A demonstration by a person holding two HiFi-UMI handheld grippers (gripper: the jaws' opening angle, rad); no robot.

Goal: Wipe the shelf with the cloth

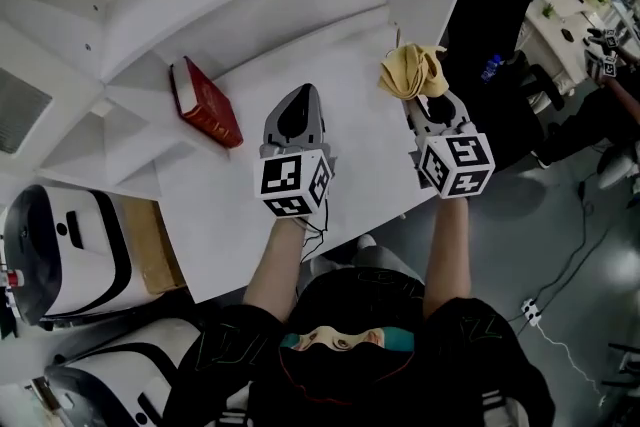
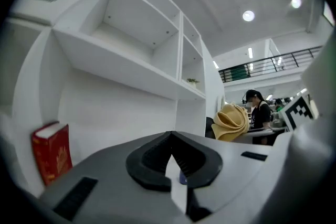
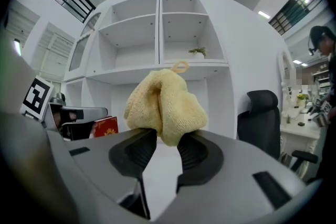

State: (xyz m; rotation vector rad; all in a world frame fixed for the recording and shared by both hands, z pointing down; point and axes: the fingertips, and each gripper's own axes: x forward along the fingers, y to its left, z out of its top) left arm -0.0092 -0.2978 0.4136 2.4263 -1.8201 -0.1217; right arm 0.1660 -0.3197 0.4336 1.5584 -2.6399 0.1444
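Right of the red book (image 1: 205, 102) and well apart from it, the cloth (image 1: 410, 72) sits bunched in the right tongs (image 1: 425, 100), over the far part of the white surface (image 1: 350, 165). It is pale yellow terry, crumpled into a soft lobed wad with a small loop at its top. The right gripper view shows both black pads clenched on its lower fold, the rest bulging out above them. Whether it touches the surface cannot be told. Between the book and the cloth, nearer the book, the left tongs (image 1: 297, 110) hover with their tips pressed together and nothing between them. The book stands at the left end of the surface, beneath the white shelf (image 3: 157, 68).
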